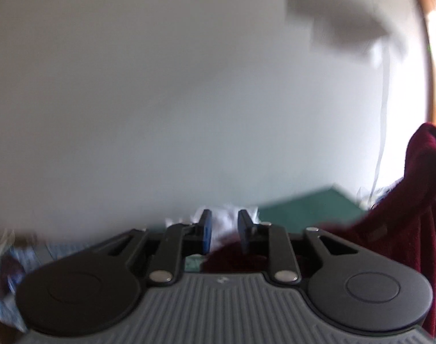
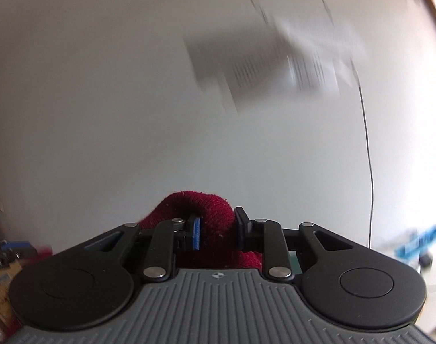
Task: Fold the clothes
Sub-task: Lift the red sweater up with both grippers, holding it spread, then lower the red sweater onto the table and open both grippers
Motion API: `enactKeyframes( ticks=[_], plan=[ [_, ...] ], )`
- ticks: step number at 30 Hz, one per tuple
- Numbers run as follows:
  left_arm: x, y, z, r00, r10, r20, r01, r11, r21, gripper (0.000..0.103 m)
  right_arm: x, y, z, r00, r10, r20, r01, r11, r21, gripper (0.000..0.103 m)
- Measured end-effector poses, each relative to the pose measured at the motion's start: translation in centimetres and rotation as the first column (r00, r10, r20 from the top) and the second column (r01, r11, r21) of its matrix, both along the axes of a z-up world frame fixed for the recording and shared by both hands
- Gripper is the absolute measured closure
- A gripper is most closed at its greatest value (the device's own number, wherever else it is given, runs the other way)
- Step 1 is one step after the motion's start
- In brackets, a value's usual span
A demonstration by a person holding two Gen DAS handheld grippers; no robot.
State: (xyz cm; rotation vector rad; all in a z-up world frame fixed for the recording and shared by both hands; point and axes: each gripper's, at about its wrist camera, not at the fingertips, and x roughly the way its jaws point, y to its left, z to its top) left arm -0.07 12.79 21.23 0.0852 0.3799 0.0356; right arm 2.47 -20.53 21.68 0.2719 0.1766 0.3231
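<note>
L tongs (image 1: pixel 224 230): fingers parted w/ a moderate gap, blue pads facing each other. Dark red garment (image 1: pixel 418 215) sits low between the fingers near their base; can't tell if the pads actually pinch it, blur is heavy. White crumpled stuff (image 1: pixel 226 218) shows just past the tips at 12 o'clock. In the L wrist view the garment rises from the tongs toward 3 o'clock, climbing to a peak at the frame's R edge, then hanging down along that edge toward 5 o'clock. Long axis there runs roughly from low centre up to the R; exact garment type unclear.

Surface: green counter (image 1: pixel 303 209) shows as a wedge beyond the tips, around 1–2 o'clock of the tongs. Blurred clutter at 8–9 o'clock, too smeared to name. Pale wall (image 1: pixel 160 100) fills most of the view, w/ a grey blurred box (image 1: pixel 332 20) at 1 o'clock and a wooden frame w/ bright light at the far R edge.

R tongs (image 2: pixel 218 229): fingers drawn in on a thick fold of the same red knit, cloth filling the gap between blue pad and black finger, so it's pinched. The fold bulges up over the tips toward 11–12 o'clock and trails down under the body toward 6.

R wrist view room: pale wall again, blurred vented grey box (image 2: pixel 260 66) at 12–1 o'clock, thin dark cable (image 2: pixel 368 157) dropping at 2–3 o'clock, blue blurred item (image 2: pixel 418 242) at 3–4, cardboard-ish clutter at 8 o'clock.
</note>
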Motion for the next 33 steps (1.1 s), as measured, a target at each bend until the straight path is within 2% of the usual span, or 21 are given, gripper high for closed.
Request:
enactKeyframes(
  ticks=[4,6,8,10,12,14,15,16,17,19,21,22,24,28,29,30,31,32,33],
  plan=[
    [8.3,-0.4,-7.5,0.984,0.073,-0.165,-0.081,0.996,-0.040,0.080,9.0,0.0,-6.9,0.988,-0.026,-0.155,0.018,0.999,-0.049,0.078],
    [12.3,-0.6,-11.3,0.964,0.102,-0.246,-0.119,0.991,-0.054,0.080,13.3,0.0,-10.7,0.971,-0.046,-0.236,0.029,0.997,-0.074,0.078],
    [14.3,-1.3,-14.3,0.942,0.103,-0.320,-0.127,0.990,-0.056,0.080,16.9,0.2,-14.7,0.952,-0.092,-0.293,0.053,0.989,-0.137,0.078],
    [14.4,-1.8,-16.9,0.921,0.102,-0.375,-0.124,0.992,-0.036,0.073,20.1,0.0,-18.5,0.928,-0.143,-0.344,0.076,0.977,-0.199,0.075],
    [14.2,-2.4,-19.6,0.901,0.101,-0.422,-0.111,0.994,0.001,0.059,22.9,-1.0,-22.1,0.888,-0.134,-0.440,0.041,0.976,-0.214,0.070],
    [12.9,-2.9,-21.5,0.891,0.086,-0.447,-0.083,0.996,0.025,0.046,24.0,-2.2,-24.5,0.842,-0.122,-0.526,0.023,0.981,-0.191,0.065],
    [12.2,-3.0,-22.4,0.885,0.072,-0.460,-0.065,0.997,0.032,0.044,23.8,-3.0,-25.3,0.832,-0.114,-0.543,0.029,0.986,-0.163,0.062],
    [11.6,-3.3,-23.2,0.879,0.046,-0.474,-0.035,0.999,0.031,0.042,23.4,-3.9,-25.8,0.830,-0.100,-0.548,0.030,0.990,-0.135,0.058],
    [11.2,-3.5,-23.9,0.877,0.039,-0.479,-0.016,0.999,0.051,0.037,22.8,-4.8,-26.0,0.831,-0.082,-0.551,0.028,0.994,-0.105,0.055],
    [10.9,-3.7,-25.0,0.881,0.050,-0.470,0.003,0.994,0.111,0.029,21.4,-6.4,-26.3,0.831,-0.044,-0.555,0.021,0.999,-0.047,0.042],
    [10.7,-3.7,-26.1,0.884,0.058,-0.464,0.018,0.987,0.158,0.022,19.2,-7.4,-26.2,0.827,0.009,-0.562,-0.007,1.000,0.006,0.041],
    [10.9,-3.2,-26.3,0.880,0.051,-0.473,0.016,0.990,0.137,0.022,18.4,-7.7,-26.0,0.824,0.030,-0.566,-0.019,0.999,0.025,0.040],
    [11.3,-2.3,-26.8,0.872,0.029,-0.489,0.018,0.996,0.091,0.025,16.4,-8.1,-26.4,0.809,0.040,-0.587,-0.025,0.999,0.034,0.038],
    [11.3,-2.2,-27.0,0.883,-0.010,-0.469,0.067,0.992,0.106,0.027,12.7,-7.3,-27.2,0.761,0.071,-0.645,-0.084,0.996,0.010,0.039],
    [11.4,-2.0,-27.0,0.884,-0.020,-0.468,0.075,0.992,0.098,0.032,11.8,-6.8,-27.3,0.748,0.070,-0.659,-0.101,0.995,-0.008,0.039],
    [11.4,-1.8,-26.9,0.882,-0.036,-0.469,0.077,0.995,0.069,0.043,10.9,-6.3,-27.5,0.738,0.066,-0.671,-0.115,0.993,-0.030,0.039],
    [11.4,-1.7,-26.9,0.881,-0.051,-0.470,0.079,0.996,0.040,0.049,10.2,-5.5,-27.7,0.735,0.051,-0.676,-0.124,0.990,-0.060,0.039],
    [11.3,-1.6,-26.8,0.881,-0.067,-0.468,0.083,0.997,0.012,0.062,9.5,-4.8,-27.9,0.735,0.035,-0.677,-0.133,0.987,-0.093,0.039],
    [11.2,-1.9,-26.8,0.885,-0.079,-0.460,0.092,0.996,0.007,0.070,8.7,-4.0,-28.2,0.735,0.019,-0.678,-0.142,0.982,-0.126,0.039]
  ],
)
